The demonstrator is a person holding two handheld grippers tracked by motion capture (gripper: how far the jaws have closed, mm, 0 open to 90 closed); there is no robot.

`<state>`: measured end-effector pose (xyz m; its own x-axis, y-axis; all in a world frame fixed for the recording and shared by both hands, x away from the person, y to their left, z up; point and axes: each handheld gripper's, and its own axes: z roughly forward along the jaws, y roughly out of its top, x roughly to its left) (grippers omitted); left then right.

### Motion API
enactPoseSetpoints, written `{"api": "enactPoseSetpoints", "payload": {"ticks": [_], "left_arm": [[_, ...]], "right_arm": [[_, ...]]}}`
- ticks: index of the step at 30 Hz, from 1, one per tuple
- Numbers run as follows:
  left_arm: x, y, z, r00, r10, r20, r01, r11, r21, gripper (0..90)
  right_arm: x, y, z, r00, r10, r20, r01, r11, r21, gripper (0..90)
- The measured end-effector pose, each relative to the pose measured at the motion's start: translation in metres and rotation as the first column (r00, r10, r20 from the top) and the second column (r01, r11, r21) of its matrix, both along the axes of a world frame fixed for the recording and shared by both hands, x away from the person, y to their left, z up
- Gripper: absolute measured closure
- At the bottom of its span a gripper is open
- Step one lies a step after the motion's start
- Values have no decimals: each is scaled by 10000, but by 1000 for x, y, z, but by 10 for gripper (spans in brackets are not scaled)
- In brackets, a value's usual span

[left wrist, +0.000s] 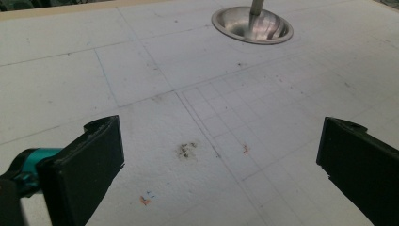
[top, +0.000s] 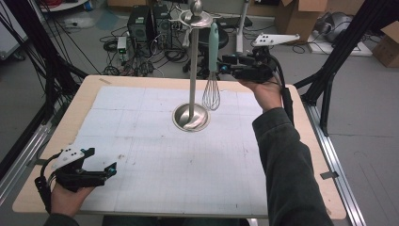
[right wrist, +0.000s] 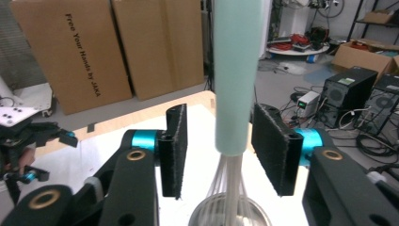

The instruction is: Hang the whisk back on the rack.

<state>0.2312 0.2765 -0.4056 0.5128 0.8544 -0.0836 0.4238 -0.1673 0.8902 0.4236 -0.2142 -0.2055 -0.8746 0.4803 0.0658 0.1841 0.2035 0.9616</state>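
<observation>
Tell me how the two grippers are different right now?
The left hand-held gripper sits low at the mat's near corner with nothing between its wide-open jaws. The right hand-held gripper is raised by the stand, its jaws either side of the whisk's handle, with gaps showing. Both are open.

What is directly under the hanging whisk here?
Under the whisk lie the white mat and the rim of the stand's round metal base. In the right gripper view its wires cover part of that base, so the dish's middle stays hidden.
</observation>
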Motion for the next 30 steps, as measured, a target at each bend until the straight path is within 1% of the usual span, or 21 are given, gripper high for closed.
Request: {"api": "enactPoseSetpoints", "payload": {"ticks": [2, 5, 7, 13, 15, 17, 21, 23, 26, 30], "left_arm": [[0, 0, 0, 10000, -3, -9, 3, 10000, 21, 17], [0, 0, 0, 10000, -4, -15, 4, 10000, 45, 17], [0, 0, 0, 10000, 11, -13, -11, 10000, 29, 17], [-1, 0, 0, 10000, 25, -2, -25, 10000, 13, 17], [-1, 0, 0, 10000, 39, -3, -39, 10000, 11, 17], [-1, 1, 0, 10000, 41, -7, -41, 10000, 13, 17], [0, 0, 0, 10000, 41, -37, -41, 10000, -39, 17], [1, 0, 0, 10000, 23, -45, -23, 10000, -50, 17], [2, -1, 0, 10000, 46, -85, -46, 10000, -56, 17], [2, 1, -1, 9999, 77, -94, -78, 9999, -86, 17]], "right_arm": [[-2, -2, -2, 10000, 26, -47, -26, 10000, 52, 523], [-5, -4, -3, 9996, 108, -275, -105, 9999, 94, 470], [-6, -3, -3, 9994, 132, -327, -131, 9999, 59, 436], [-11, 2, -4, 9991, 141, -411, -142, 9999, -22, 329], [-14, 3, -6, 9995, 57, -296, -58, 10000, -30, 298], [-15, 3, -10, 9996, 70, -288, -71, 10000, -27, 293], [-15, 3, -21, 9987, 45, -507, -45, 10000, -8, 227], [-16, 4, -27, 9984, -57, -568, 50, 9999, -118, 192], [-17, 3, -34, 9982, -99, -591, 95, 9999, -72, 158], [-19, 2, -42, 9981, -137, -604, 129, 9998, -138, 155]]}}
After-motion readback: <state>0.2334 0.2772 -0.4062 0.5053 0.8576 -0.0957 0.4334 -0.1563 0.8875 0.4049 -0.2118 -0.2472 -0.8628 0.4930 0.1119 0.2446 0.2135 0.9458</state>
